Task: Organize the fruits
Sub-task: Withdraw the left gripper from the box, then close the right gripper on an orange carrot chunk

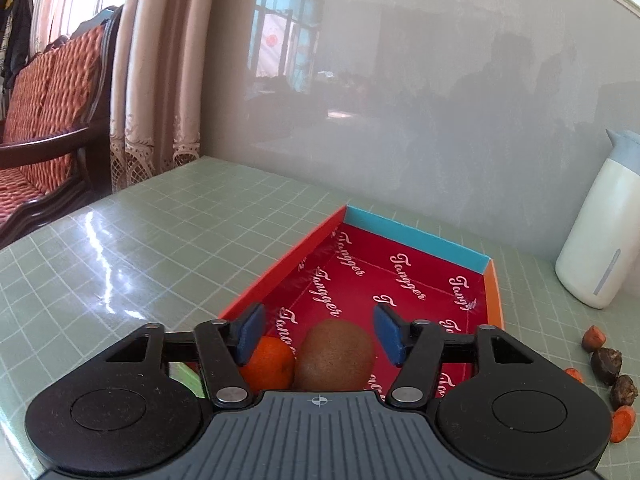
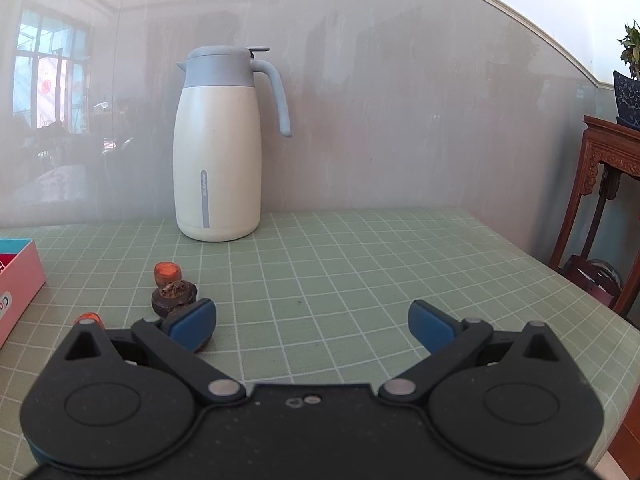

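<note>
In the left wrist view a brown kiwi (image 1: 335, 356) and an orange mandarin (image 1: 269, 362) lie side by side in the near end of a shallow red box (image 1: 416, 240) with a blue far wall. My left gripper (image 1: 320, 332) is open, its blue pads apart above the two fruits, holding nothing. My right gripper (image 2: 312, 326) is open and empty over the green grid mat. Small dark brown pieces (image 2: 175, 298) and orange pieces (image 2: 166, 272) lie just left of its left pad; they also show right of the box in the left wrist view (image 1: 607, 364).
A white and blue thermos jug (image 2: 218, 152) stands by the back wall, right of the box (image 2: 18, 276). The green mat (image 2: 360, 264) ends at the table's right edge beside a carved wooden stand (image 2: 608, 184). A red cushioned chair (image 1: 44, 120) is at the left.
</note>
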`<state>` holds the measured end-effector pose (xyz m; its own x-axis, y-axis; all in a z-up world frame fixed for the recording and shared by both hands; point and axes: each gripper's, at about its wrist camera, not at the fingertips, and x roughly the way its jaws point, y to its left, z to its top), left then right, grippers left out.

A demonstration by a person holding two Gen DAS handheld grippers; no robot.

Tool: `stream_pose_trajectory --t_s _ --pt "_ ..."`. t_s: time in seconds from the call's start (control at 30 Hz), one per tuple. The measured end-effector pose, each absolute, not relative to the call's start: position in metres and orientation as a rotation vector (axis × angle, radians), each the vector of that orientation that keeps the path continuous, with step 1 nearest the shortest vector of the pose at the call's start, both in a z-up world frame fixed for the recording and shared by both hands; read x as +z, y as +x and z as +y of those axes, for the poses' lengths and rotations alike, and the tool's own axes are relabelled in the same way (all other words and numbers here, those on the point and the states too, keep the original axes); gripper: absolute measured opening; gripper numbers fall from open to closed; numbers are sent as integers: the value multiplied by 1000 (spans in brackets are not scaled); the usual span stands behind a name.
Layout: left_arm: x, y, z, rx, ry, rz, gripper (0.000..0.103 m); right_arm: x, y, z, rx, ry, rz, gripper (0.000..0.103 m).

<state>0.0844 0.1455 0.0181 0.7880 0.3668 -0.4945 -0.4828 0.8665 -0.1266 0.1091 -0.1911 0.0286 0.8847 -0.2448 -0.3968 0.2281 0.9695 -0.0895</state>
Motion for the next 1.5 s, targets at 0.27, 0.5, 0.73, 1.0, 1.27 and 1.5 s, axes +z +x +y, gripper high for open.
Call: stream_pose_trajectory --t_s 0.27,0.5,0.73,1.0,1.27,1.5 --pt "35 49 156 535 -245 416 94 26 112 -191 -236 -29 434 103" --pt "35 16 174 602 -254 398 99 20 115 -180 -175 -20 463 103" --pt "32 -17 186 654 -309 362 101 14 120 -163 -110 -29 494 102" --pt "23 -37 204 713 -359 361 103 6 129 -148 -41 -13 549 92" --pt "16 -41 214 713 -366 393 103 -5 144 -142 -17 42 614 77" --pt "14 -45 219 722 -378 404 103 -13 150 -143 23 104 663 46"
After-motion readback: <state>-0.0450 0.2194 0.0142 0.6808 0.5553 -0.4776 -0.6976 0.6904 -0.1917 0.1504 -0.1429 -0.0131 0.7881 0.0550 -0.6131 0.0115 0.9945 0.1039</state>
